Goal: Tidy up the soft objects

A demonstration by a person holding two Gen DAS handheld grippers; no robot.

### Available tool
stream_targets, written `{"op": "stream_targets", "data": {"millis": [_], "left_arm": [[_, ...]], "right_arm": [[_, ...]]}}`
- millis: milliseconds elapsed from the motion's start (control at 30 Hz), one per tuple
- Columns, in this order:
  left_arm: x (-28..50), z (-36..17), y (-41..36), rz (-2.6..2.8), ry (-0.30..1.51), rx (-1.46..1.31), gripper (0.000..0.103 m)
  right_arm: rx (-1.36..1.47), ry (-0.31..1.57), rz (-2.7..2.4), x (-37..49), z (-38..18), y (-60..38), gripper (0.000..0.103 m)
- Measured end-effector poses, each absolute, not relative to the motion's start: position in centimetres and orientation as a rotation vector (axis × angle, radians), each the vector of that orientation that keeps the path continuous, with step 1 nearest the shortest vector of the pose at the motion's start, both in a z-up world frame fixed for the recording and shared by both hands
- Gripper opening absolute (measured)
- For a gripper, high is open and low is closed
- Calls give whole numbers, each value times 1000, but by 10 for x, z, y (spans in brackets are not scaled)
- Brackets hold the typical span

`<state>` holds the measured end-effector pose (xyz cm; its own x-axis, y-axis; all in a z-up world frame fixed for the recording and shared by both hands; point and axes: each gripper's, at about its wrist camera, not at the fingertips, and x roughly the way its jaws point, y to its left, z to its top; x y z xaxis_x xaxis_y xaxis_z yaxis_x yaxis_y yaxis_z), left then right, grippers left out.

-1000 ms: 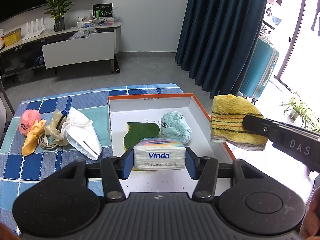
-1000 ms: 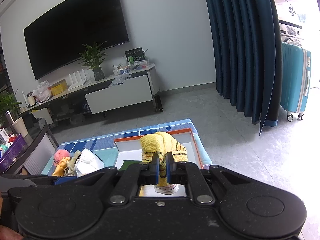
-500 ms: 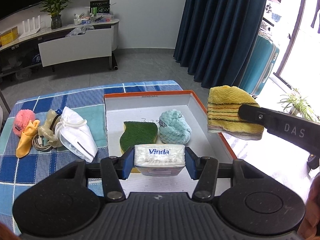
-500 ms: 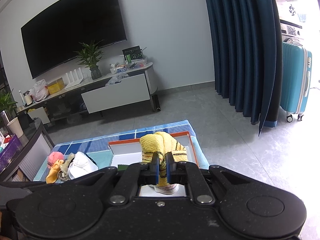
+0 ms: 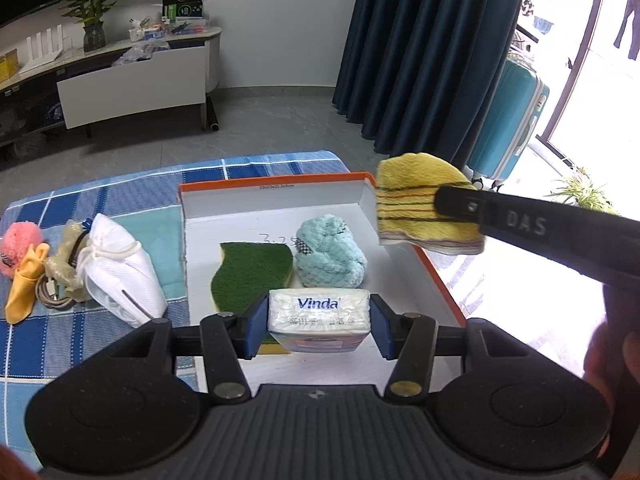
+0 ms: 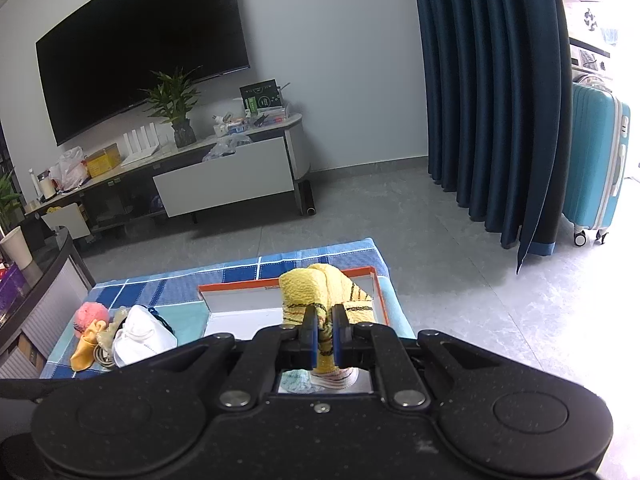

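Observation:
My left gripper [image 5: 318,322] is shut on a white Vinda tissue pack [image 5: 318,316] and holds it over the near part of the orange-rimmed white box [image 5: 276,190]. In the box lie a green sponge [image 5: 248,270] and a light blue fluffy cloth [image 5: 330,254]. My right gripper [image 6: 324,334] is shut on a yellow striped cloth [image 6: 320,288]; in the left wrist view this cloth [image 5: 412,208] hangs above the box's right rim.
On the blue checked tablecloth [image 5: 120,184] left of the box lie a white pouch [image 5: 120,268], a beige item with a cable [image 5: 66,268], a yellow cloth [image 5: 26,284] and a pink fluffy ball [image 5: 20,240]. A TV cabinet [image 6: 224,176] stands behind the table.
Both grippers have drawn back and up a little with their loads. The box and the items in it look further off.

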<state>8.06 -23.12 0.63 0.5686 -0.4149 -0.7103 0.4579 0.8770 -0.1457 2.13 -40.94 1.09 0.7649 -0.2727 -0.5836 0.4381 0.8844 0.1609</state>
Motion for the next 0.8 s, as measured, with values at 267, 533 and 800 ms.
{"op": "stream_targets", "data": {"millis": [267, 533, 800], "left_arm": [[86, -2, -239, -545, 844, 57, 53], [88, -8, -241, -546, 863, 59, 53], [80, 0, -250, -610, 836, 10, 81]], "right_arm": [[277, 598, -392, 45, 3, -418, 9], [284, 518, -405, 40, 3, -425, 62], [286, 469, -431, 17, 21, -427, 62]]}}
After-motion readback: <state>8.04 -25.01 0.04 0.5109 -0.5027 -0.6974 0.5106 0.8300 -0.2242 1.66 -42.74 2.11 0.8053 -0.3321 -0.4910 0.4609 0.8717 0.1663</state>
